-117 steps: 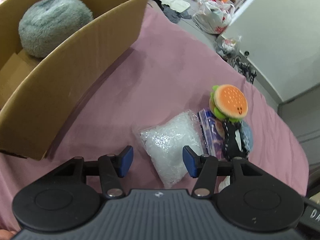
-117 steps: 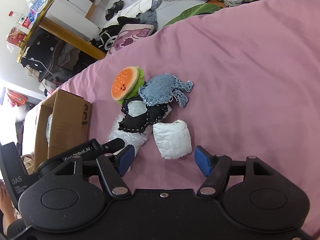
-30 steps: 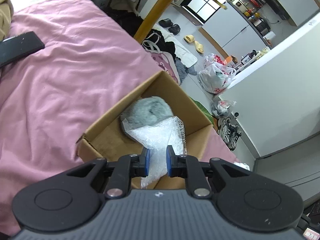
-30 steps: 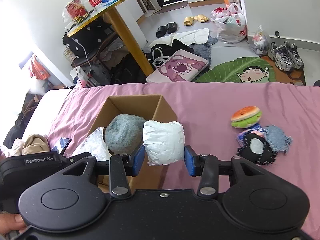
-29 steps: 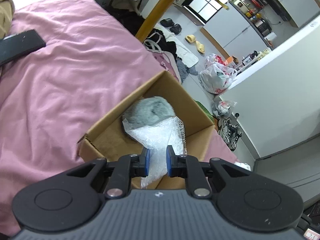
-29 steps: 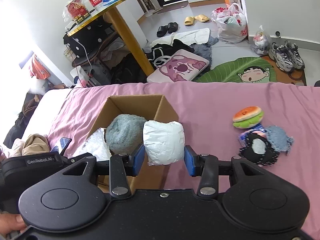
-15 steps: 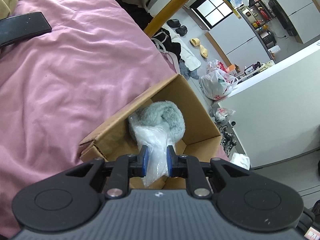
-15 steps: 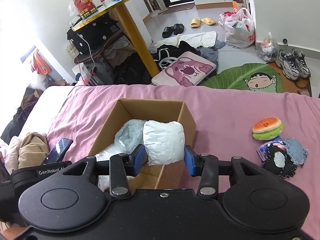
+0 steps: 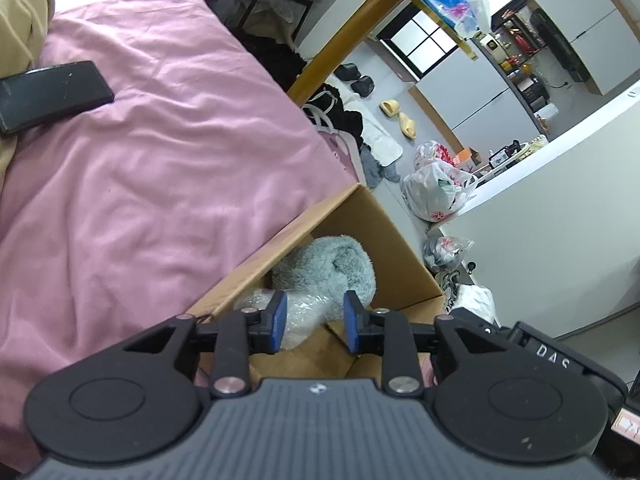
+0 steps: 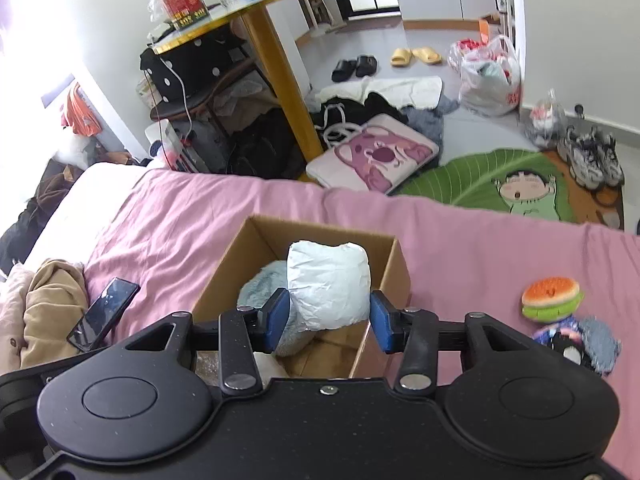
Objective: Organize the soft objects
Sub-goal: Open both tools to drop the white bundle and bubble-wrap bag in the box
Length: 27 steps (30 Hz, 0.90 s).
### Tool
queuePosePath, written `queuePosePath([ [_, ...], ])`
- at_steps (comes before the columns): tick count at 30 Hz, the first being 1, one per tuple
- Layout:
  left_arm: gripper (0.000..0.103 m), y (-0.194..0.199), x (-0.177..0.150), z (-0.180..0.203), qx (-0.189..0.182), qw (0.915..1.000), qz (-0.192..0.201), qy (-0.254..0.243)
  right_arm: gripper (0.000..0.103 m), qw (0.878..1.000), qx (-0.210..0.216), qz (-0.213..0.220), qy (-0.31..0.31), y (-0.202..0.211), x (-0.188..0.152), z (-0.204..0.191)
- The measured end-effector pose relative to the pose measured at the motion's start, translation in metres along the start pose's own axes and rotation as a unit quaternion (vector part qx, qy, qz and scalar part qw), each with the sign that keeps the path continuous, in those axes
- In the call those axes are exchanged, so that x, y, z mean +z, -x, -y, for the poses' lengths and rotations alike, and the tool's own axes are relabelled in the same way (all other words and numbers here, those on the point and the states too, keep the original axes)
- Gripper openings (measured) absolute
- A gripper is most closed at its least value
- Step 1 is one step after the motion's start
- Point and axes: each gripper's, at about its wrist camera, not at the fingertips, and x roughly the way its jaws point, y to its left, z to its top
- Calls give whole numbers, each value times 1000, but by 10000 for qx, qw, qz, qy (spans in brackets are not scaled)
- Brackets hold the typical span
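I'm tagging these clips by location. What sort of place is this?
Most likely a lived-in bedroom or studio flat: a bed under a pink sheet, yellow slippers and grey sneakers on the cluttered floor, and a yellow-legged round table beside the bed.

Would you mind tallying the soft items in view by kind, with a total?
Plush toys: 3 (burger plush, black plush, denim plush)
Packets and bags: 3 (white pouch, clear plastic bag, purple packet, mostly hidden)
Fluffy grey cushion: 1
Total: 7
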Motion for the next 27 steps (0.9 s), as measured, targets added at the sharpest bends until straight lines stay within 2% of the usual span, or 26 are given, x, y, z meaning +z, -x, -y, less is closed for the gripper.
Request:
queuePosePath([
  [1, 37, 0, 0, 1, 13, 10000, 3, -32, 51, 10000, -48, 4, -1, 1, 1, 0],
  [3, 52, 0, 0, 3, 50, 9999, 17, -114, 51, 10000, -83, 4, -7, 3, 1, 2],
  [9, 76, 3, 0, 13, 140, 9992, 108, -355, 51, 9995, -249, -119, 133, 14, -3, 10],
  [15, 87, 4, -4, 28, 338, 9968, 50, -726, 55, 9990, -294, -219, 255, 30, -2, 22],
  [21, 94, 4, -11, 45, 434, 9926, -104, -1126, 65, 9989, -247, -270, 283, 46, -3, 37],
  [23, 97, 5, -14, 51, 426, 9911, -116, -1253, 71, 9990, -232, -279, 253, 52, -3, 45],
  [24, 103, 5, -16, 55, 444, 9900, -124, -1333, 74, 9991, -221, -269, 246, 55, -3, 48],
  [26, 103, 7, -20, 63, 495, 9879, -122, -1467, 85, 9993, -224, -223, 212, 63, -3, 56],
  [27, 103, 8, -21, 67, 478, 9873, -137, -1510, 87, 9994, -233, -195, 176, 67, -4, 61],
])
